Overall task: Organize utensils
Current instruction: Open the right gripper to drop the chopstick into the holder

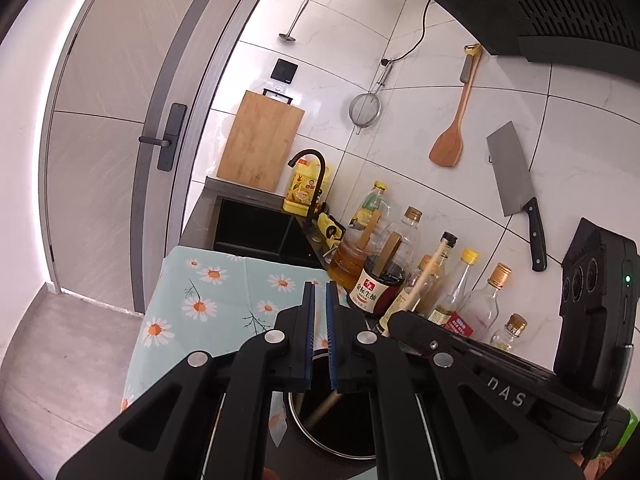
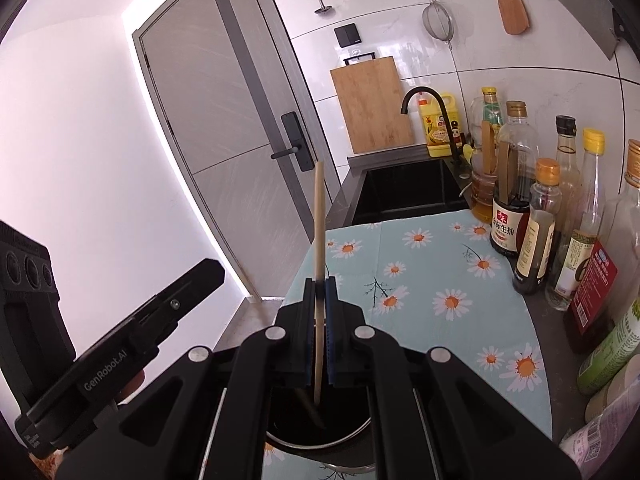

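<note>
Right gripper (image 2: 320, 292) is up front here, its blue pads clamped tight on a pale wooden chopstick (image 2: 318, 240). The stick stands nearly upright, its top rising in front of the grey door (image 2: 224, 112) and its lower end dipping into the mouth of a dark round holder (image 2: 320, 436) directly beneath the jaws. A second, darker stick (image 2: 310, 406) leans inside that holder already.

Over to the left wrist view: the left gripper (image 1: 320, 292) has its jaws drawn nearly together, a thin slit between the pads, and nothing I can make out gripped there. Below it sits the same holder (image 1: 332, 436), metal rim showing, with a wooden stick (image 1: 324, 408) slanting across its inside. Just to the right, the other gripper's black body pokes in, the pale chopstick (image 1: 424, 276) angling up from it in front of the bottles.

The holder stands on a light cloth printed with daisies (image 2: 440, 264), which covers the counter. Beyond the cloth lies a black sink (image 2: 404, 192) with a curved black tap (image 2: 430, 108), a yellow detergent jug (image 2: 438, 128) behind it and a wooden cutting board (image 2: 370, 106) leaning on the tiled wall. A row of sauce and oil bottles (image 2: 536, 224) lines the cloth's right edge. On the wall hang a strainer (image 1: 365, 109), a wooden spatula (image 1: 450, 140) and a cleaver (image 1: 514, 180).
</note>
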